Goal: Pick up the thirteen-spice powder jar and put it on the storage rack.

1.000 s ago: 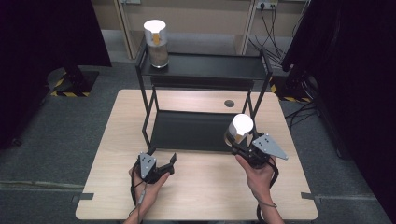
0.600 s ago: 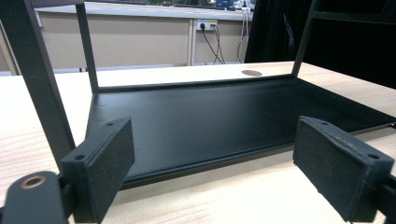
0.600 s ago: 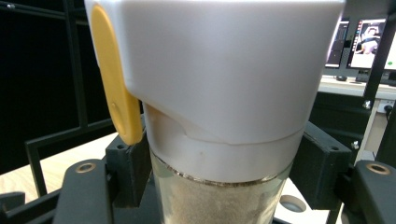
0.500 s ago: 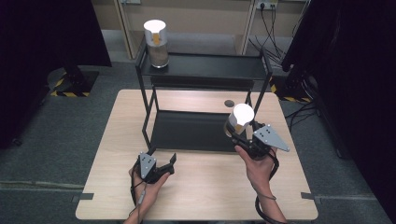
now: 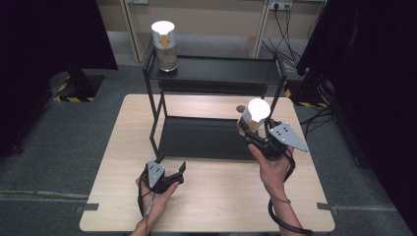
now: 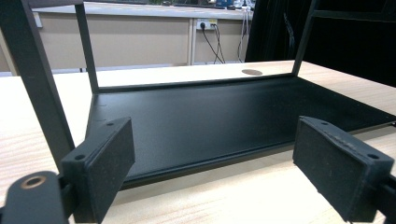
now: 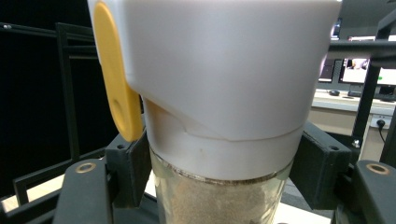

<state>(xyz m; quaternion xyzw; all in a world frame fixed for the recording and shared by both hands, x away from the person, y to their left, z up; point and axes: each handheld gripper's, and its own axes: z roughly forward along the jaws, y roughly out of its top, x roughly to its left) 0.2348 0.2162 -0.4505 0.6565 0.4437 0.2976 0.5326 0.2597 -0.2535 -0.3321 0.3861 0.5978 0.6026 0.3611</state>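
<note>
My right gripper (image 5: 252, 130) is shut on a glass jar (image 5: 255, 117) of pale brown powder with a white lid and a yellow tab. It holds the jar upright in the air above the right end of the black rack's lower shelf (image 5: 196, 138). In the right gripper view the jar (image 7: 219, 84) sits close up, and the pads (image 7: 322, 170) press its sides just under the lid. A second jar of the same kind (image 5: 165, 45) stands at the left end of the rack's top shelf (image 5: 221, 70). My left gripper (image 5: 172, 171) rests open near the table's front edge, with nothing between its jaws (image 6: 215, 158).
The black two-level rack stands on the wooden table (image 5: 216, 201); its posts (image 5: 156, 118) rise at the corners. In the left gripper view the lower shelf (image 6: 210, 112) lies just ahead of the jaws. A round hole (image 6: 252, 72) is set in the tabletop behind the rack.
The right gripper has lifted the jar higher above the lower shelf's right end. The left gripper has stayed where it was.
</note>
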